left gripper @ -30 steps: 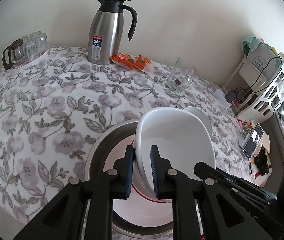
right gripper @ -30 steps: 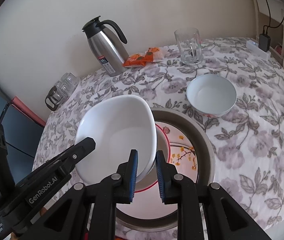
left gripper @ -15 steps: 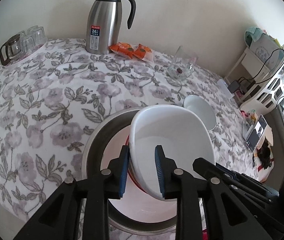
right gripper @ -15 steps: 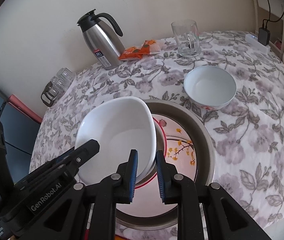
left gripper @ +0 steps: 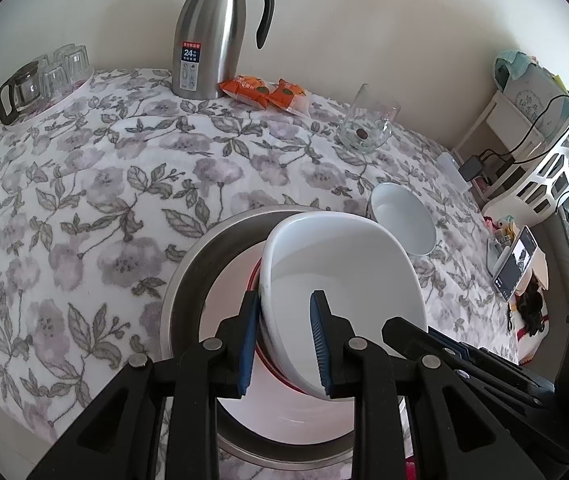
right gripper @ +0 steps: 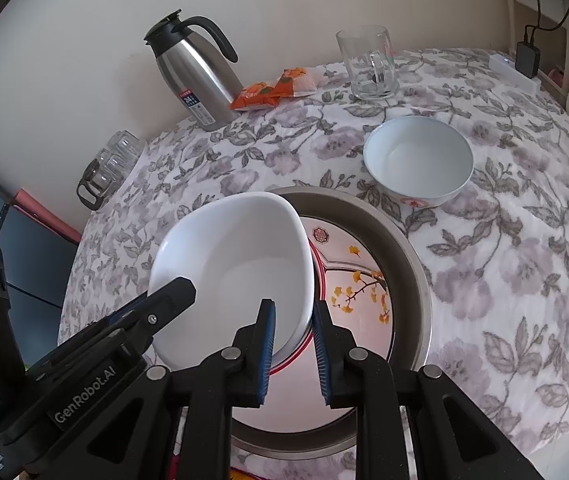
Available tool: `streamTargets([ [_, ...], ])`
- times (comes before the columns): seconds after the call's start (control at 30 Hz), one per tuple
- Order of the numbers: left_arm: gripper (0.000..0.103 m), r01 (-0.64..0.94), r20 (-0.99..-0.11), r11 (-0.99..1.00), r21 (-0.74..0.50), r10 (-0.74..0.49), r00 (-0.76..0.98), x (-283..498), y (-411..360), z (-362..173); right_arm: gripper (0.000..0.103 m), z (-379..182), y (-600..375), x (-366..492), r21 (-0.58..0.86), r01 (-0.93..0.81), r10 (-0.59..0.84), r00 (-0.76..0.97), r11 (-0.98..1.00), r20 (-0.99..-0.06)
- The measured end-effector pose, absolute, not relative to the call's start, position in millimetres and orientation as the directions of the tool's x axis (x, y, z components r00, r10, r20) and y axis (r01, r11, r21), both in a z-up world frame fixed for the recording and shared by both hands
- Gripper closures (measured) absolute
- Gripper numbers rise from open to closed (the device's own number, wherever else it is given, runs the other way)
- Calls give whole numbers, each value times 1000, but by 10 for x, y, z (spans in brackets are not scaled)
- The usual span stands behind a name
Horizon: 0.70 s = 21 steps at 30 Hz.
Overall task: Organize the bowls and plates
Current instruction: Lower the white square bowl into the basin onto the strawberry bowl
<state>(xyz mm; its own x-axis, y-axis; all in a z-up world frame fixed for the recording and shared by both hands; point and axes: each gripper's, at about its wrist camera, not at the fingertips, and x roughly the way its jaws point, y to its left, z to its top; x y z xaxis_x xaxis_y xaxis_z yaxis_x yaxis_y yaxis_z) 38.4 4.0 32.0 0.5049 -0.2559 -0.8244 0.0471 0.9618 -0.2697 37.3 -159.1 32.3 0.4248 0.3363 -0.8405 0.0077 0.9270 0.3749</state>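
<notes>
Left hand-held gripper [left gripper: 282, 336]: black jointed frame, ribbed blue pads, fingers spread with a clear gap either side of the near rim of the white dish [left gripper: 340, 292]; not pinching. Right hand-held gripper [right gripper: 293, 350]: same build, its blue pads straddled the opposite rim of the white dish [right gripper: 232, 268] and sat close against it, one inside the wall and one outside, apparently clamping it. The dish was glossy ceramic, deep, a rounded-square shape with smooth thick walls, held tilted above a flat plate [right gripper: 360, 280]. That plate was pale, with a red rim line, a small red hexagonal seal and a branch of yellow leaves painted on it; it lay inside a wide, shallow basin [right gripper: 412, 252] of dull brushed metal with a rolled edge. Just beyond the basin stood a round white bowl [right gripper: 418, 160], glazed, with a pink flower on its outer wall, upright and apart from the basin. All rested on a tabletop [left gripper: 104, 200] under a soft, fuzzy cloth printed with grey-violet blossoms and leaves. Farther back: a clear glass mug [right gripper: 368, 66], two crinkled orange snack packets [left gripper: 266, 92], a brushed-steel vacuum jug [left gripper: 214, 32] with black lid and handle, and a cluster of small glasses [left gripper: 44, 76] at the far left edge.
</notes>
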Motion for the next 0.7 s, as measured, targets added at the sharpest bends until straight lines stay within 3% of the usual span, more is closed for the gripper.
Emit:
streamTargets([
  [0.7, 75, 24, -801, 956, -291, -257, 540, 378, 126, 384, 81, 348, -1601, 372, 382, 10, 340, 433, 924, -835],
])
